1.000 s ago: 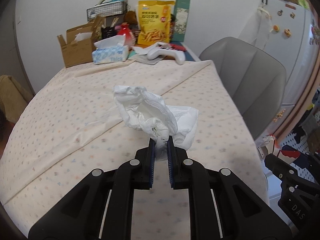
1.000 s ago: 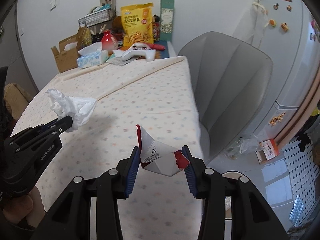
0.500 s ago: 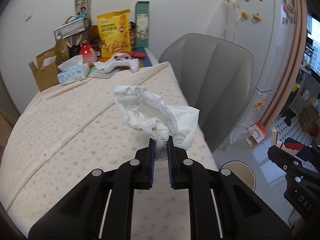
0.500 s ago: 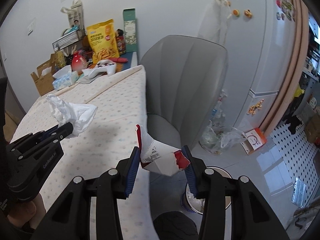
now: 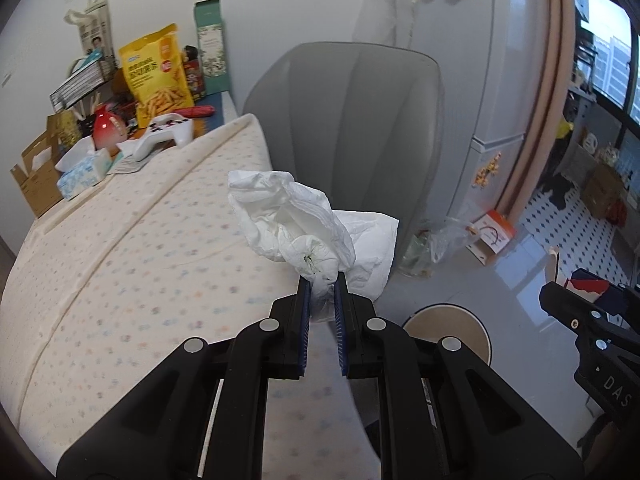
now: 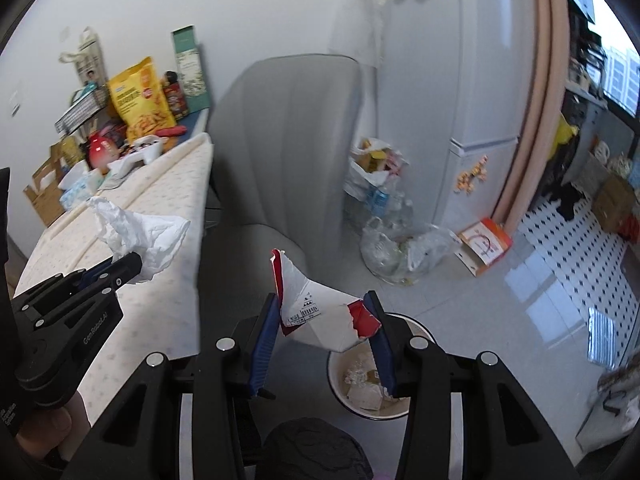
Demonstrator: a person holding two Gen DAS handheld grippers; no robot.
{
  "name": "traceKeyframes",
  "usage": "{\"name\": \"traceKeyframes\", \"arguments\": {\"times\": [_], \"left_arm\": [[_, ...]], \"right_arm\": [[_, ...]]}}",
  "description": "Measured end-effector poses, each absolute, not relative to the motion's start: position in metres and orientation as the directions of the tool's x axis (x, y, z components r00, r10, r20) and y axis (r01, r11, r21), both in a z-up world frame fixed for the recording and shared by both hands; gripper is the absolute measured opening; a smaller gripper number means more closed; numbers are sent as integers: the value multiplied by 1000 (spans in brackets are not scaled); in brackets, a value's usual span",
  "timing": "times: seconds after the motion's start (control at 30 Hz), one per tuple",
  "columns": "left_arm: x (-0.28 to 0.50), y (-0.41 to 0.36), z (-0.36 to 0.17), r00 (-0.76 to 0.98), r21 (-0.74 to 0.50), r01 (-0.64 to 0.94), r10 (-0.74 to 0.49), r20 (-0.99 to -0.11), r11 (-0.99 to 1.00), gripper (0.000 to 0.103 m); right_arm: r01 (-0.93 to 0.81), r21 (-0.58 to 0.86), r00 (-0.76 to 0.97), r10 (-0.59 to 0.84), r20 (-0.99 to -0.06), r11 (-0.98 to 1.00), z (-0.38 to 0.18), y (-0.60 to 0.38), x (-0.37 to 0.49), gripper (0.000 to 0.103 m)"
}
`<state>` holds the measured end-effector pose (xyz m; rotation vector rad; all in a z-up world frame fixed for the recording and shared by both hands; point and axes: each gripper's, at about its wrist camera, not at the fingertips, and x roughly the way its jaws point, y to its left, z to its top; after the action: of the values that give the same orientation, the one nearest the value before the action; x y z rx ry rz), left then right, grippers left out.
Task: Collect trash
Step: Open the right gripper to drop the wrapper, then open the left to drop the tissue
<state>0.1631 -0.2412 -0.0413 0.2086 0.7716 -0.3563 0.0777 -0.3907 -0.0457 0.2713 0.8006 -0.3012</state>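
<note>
My left gripper point(image 5: 320, 284) is shut on a crumpled white tissue point(image 5: 296, 224) and holds it above the right edge of the dotted table point(image 5: 120, 272). It also shows in the right wrist view point(image 6: 132, 264) with the tissue point(image 6: 140, 228). My right gripper point(image 6: 324, 312) is shut on a torn red and white paper carton point(image 6: 320, 316), held over the floor just above a round trash bin point(image 6: 372, 388) with paper scraps inside. The bin point(image 5: 448, 332) shows in the left wrist view, low right of the tissue.
A grey chair point(image 6: 280, 152) stands between table and fridge point(image 6: 472, 80). Plastic bags of rubbish point(image 6: 400, 248) and an orange box point(image 6: 486, 244) lie on the floor. Snack bag point(image 5: 158, 76), tissue box point(image 5: 84, 168) and cardboard box crowd the table's far end.
Both grippers have swung right, off the table toward the floor, each still holding its trash. The bin has come into view under the right gripper.
</note>
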Motion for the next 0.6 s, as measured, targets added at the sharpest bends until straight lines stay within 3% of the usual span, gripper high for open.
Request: {"name": "traceKeyframes", "arguments": {"times": [0.33,0.47,0.6], "left_arm": [[181,-298,-69,612,81,442,-234,-755,893,12],[186,-313,-78,596,91,457,-229,-769,885,12],[186,-328,-85,583,98,475,-229,-780,875,12]], "right_arm": [[432,162,617,-160,-771,887,-84,-449,85,44],[468,171,604,-172,-778,867,-102,-470,88,60],[497,181,592,-179,-786,849,-111,-488,83,60]]}}
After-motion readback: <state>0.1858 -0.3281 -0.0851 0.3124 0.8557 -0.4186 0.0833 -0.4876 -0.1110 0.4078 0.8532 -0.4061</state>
